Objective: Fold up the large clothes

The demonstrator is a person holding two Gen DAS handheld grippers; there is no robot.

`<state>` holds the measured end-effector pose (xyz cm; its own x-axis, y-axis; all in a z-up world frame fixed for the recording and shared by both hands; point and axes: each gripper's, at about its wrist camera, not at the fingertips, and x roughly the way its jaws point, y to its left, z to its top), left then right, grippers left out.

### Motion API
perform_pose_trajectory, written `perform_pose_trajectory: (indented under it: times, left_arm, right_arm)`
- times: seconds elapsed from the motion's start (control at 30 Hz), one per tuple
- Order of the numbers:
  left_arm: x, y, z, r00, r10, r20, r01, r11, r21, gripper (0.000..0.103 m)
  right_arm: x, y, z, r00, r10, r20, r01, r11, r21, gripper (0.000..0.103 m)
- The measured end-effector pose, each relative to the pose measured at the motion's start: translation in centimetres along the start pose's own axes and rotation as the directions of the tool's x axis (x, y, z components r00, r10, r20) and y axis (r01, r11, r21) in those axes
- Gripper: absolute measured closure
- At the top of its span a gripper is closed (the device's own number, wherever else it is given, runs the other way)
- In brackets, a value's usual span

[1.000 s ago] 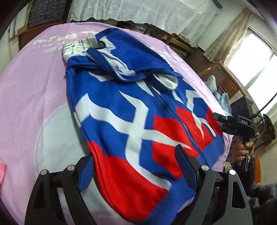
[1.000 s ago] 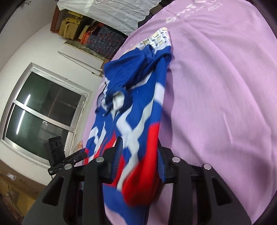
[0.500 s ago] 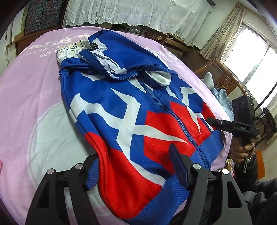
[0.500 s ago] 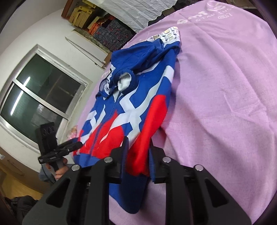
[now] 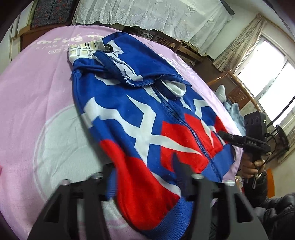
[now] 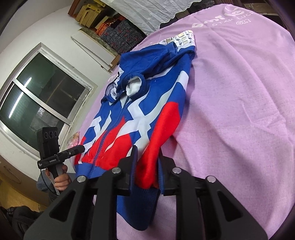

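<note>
From my remote station I read the task item, a blue, red and white zip-front fleece jacket (image 5: 140,114), lying flat along the middle of a pink printed cloth-covered table (image 5: 36,103), hood toward the upper left of the left wrist view and ribbed hem at the bottom edge. The left gripper (image 5: 145,171) has its jaws closing, with the hem's red and blue corner between them; the fingers are blurred, so I cannot confirm that the pads are pressing yet. The right gripper (image 6: 147,162) is narrowed and clamped on a bunched red fold of the opposite hem corner. Risk one: the left jaws may catch only the upper layer, so a lift would separate the layers and leave the fold crooked. Risk two: the right grip holds a thick gather near the fingertips, which could slip out under tension. Risk three: the jacket lies near the table edge at lower right of the left view and could slide off. The cloth looks soft and may drag along. Around the table I see a white lace curtain (image 5: 156,16), bright windows (image 5: 267,77) at right, and stacked boxes (image 6: 103,20).
</note>
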<state>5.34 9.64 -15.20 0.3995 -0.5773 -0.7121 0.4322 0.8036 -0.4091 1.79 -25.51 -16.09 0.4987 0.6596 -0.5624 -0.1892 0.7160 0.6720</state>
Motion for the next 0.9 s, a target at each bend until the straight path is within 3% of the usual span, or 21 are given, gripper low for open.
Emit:
perform_pose_trajectory:
  times: [0.23,0.67,0.9]
  left_arm:
    - [-0.4,1.2,-0.2,1.0,-0.017,0.016,0.017,0.999,-0.039,0.093]
    - [-3.1,-1.2,3.9,0.991,0.014,0.132,-0.021,0.999,0.047,0.094]
    - [-3.7,-0.8,8.1,0.984,0.03,0.178,-0.038,0.998,0.042,0.094]
  right_arm:
    - [-0.3,-0.1,-0.2,1.0,-0.003,0.018,0.003,1.0,-0.008,0.092]
    - [-1.7,0.3,2.0,0.986,0.142,0.092,-0.146,0.988,0.04,0.097]
    - [-2.1,1.8,6.2,0.977,0.177,0.123,-0.179,0.984,0.009,0.097]
